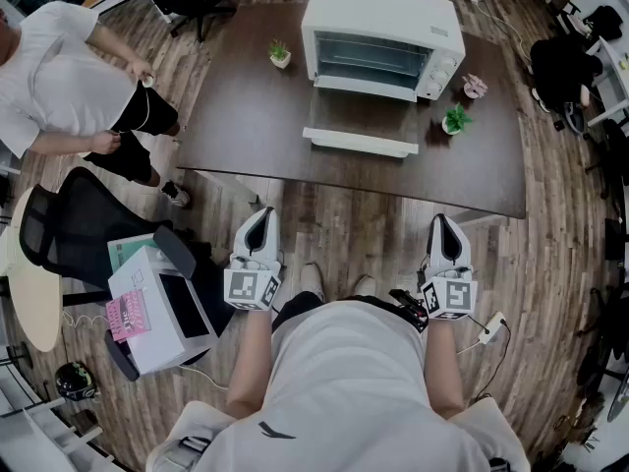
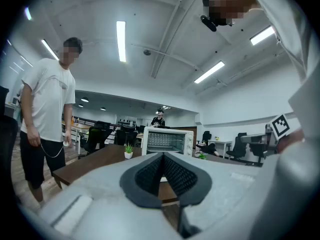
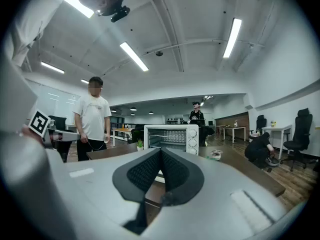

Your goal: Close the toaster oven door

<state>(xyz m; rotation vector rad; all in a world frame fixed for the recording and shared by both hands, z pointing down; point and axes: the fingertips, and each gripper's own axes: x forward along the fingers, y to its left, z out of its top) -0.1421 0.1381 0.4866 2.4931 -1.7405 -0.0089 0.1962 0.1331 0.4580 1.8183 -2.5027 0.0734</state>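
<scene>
A white toaster oven stands at the far side of a dark brown table. Its door hangs fully open, flat toward me. The oven also shows ahead in the left gripper view and the right gripper view. My left gripper is held well short of the table's near edge, shut and empty. My right gripper sits level with it on the right, also shut with nothing between its pads. Both point toward the oven.
Small potted plants and a pinkish item stand on the table around the oven. A person in a white shirt stands at the left. A black office chair and a white box sit on the floor left of me.
</scene>
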